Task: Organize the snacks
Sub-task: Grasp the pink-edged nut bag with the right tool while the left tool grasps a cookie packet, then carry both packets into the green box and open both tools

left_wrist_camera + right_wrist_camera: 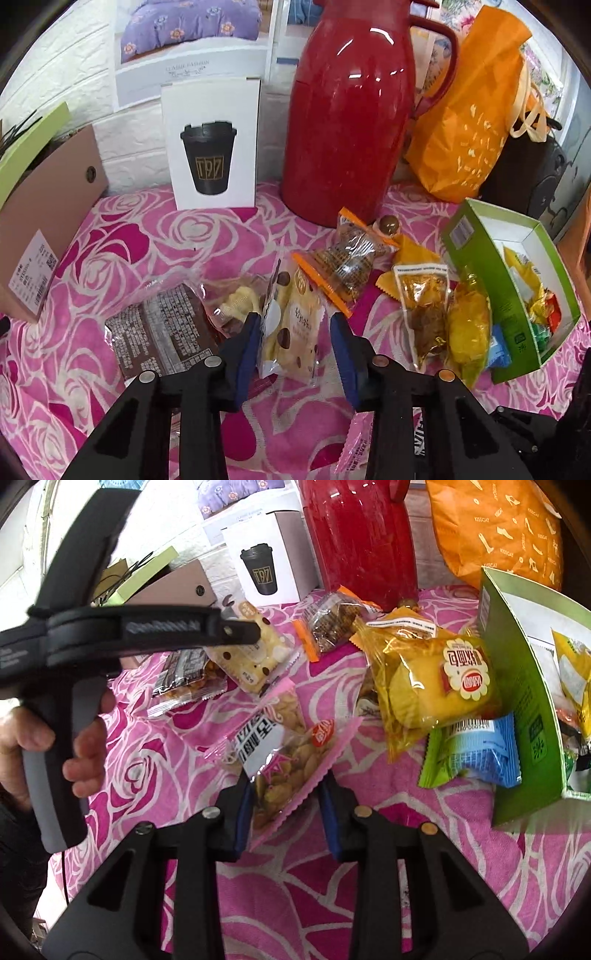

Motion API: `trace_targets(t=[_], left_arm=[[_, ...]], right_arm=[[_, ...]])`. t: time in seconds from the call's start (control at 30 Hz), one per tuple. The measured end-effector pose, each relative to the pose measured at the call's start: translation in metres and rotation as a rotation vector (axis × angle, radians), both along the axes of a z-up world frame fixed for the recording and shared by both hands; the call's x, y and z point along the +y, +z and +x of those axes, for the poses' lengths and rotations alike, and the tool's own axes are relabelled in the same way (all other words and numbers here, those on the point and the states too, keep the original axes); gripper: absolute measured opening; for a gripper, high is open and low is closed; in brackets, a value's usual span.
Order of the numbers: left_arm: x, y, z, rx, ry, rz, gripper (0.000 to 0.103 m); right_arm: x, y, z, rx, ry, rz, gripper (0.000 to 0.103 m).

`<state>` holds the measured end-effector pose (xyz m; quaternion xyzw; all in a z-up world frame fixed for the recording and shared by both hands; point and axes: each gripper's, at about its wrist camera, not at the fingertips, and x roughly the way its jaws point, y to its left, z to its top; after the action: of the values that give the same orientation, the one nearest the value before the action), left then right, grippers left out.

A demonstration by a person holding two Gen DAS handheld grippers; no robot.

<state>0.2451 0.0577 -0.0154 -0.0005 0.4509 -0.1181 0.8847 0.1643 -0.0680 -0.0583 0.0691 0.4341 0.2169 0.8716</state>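
Pink rose-print cloth [166, 240] underneath, red flask [351, 122] upper centre. Left gripper [299, 328] narrowed around cookie packet [295, 325], contact unclear. Only right view: right gripper [286, 801] clamped on pink nut packet [284, 764]; hand [55, 746] lower left.

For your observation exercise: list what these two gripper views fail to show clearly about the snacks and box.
- Green box contents: left wrist view, near wall hides most; right wrist view, the frame edge cuts it off.
- Brown packet print: too small to read.
- Pink-edged packet lower end: right wrist view, hidden between the right gripper fingers.

"T97" on the cup pictured on the white box [214, 144], "CLASSIC FASHION" on the bedding package [188, 66], "KISSCAT" – orange bag [498, 528]
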Motion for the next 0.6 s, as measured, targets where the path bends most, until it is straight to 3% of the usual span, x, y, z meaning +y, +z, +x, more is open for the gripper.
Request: trace_targets(t=[0.07,0.13,0.43,0.6], left_arm=[[0.0,-0.005,0.0,0.015,0.007,0.003,0.018],[0.003,-0.003,-0.004,0.031,0.001,-0.051,0.014],[-0.002,0.049,-0.044,-0.058,-0.025,-0.099,0.014],[-0.024,0.083,-0.066,-0.127,-0.073,-0.105,0.014]], right_arm=[[0.001,0.0,0.0,-0.003,0.001,-0.001,0.034],[-0.001,0.003,-0.003,-0.002,-0.003,0.002,0.033],[-0.028,0.041,-0.036,-0.087,-0.048,0.079,0.033],[-0.06,0.069,-0.058,-0.161,-0.104,0.118,0.033]])
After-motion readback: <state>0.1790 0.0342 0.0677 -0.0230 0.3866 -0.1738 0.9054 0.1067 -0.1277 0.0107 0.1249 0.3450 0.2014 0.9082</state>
